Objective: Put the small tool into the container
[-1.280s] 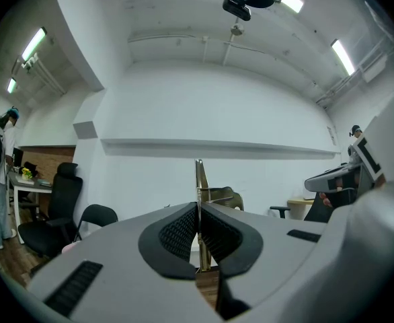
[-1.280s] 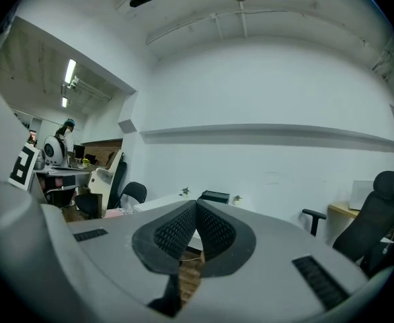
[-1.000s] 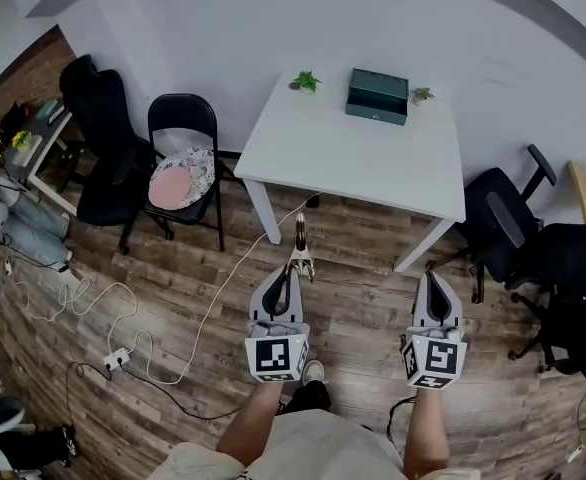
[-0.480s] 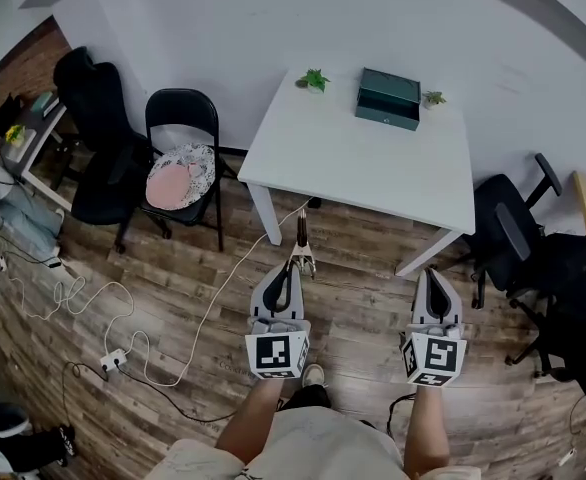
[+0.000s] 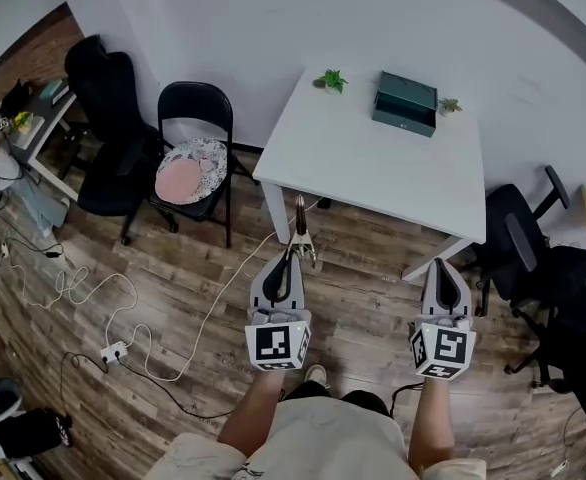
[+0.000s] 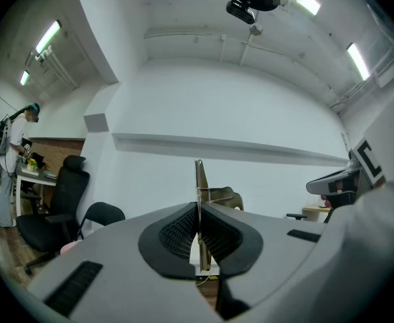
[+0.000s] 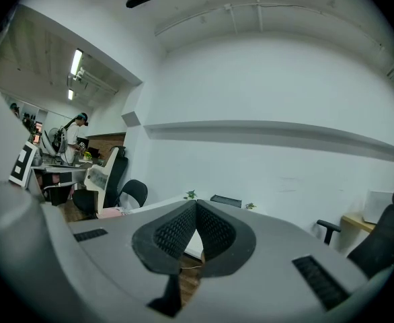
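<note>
You stand on a wood-plank floor, facing a white table set against a white wall, and you hold one gripper in each hand out in front of you.

Your left gripper points roughly level toward the near edge of the table. Its jaws are pressed together on the small tool, a thin brass-coloured metal piece that sticks out past the jaw tips. In the left gripper view, the small tool stands upright, pinched between the two dark ribbed pads.

Your right gripper is beside the left one, well apart from it, and also points toward the table. In the right gripper view, the right gripper has its jaws closed against each other with nothing between them.

The container, a dark green box, sits at the far side of the table near the wall, between two small green plants. It is well away from both grippers.

To the left of the table stands a black folding chair with a pink cushion. A white cable trails across the floor.
</note>
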Available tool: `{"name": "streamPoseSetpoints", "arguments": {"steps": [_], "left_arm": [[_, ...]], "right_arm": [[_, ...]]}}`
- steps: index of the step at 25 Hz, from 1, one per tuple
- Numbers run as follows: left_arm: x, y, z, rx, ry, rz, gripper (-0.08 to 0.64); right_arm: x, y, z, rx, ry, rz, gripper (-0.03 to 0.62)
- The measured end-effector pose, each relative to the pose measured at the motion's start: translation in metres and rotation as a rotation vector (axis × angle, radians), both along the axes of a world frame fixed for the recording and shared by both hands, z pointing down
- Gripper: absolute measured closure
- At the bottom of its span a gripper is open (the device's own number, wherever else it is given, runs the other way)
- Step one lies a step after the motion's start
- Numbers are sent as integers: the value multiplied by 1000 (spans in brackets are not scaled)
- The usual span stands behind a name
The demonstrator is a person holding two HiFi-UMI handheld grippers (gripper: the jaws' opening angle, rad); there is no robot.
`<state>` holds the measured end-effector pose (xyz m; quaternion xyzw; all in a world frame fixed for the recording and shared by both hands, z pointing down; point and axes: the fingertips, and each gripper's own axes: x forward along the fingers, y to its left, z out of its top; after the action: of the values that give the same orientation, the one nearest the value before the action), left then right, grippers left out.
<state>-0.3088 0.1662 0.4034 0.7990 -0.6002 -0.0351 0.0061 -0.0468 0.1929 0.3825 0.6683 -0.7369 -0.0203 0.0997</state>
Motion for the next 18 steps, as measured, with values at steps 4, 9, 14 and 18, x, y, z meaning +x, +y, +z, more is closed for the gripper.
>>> {"name": "streamPoseSetpoints", "arguments": {"steps": [4, 9, 14, 18], "left_arm": [[-9, 2, -5, 11, 3, -16, 553], [-6, -3, -13, 42, -13, -19, 553], [5, -24, -15, 74, -12, -26, 553], [30, -55, -23, 98, -29, -17, 553]], "right_arm": [[-7, -2, -4, 13, -9, -10, 577], [-4, -8, -4, 36, -20, -18, 577], [13, -29, 0, 63, -10, -18, 577], [42, -58, -9, 97, -17, 0, 577]]}}
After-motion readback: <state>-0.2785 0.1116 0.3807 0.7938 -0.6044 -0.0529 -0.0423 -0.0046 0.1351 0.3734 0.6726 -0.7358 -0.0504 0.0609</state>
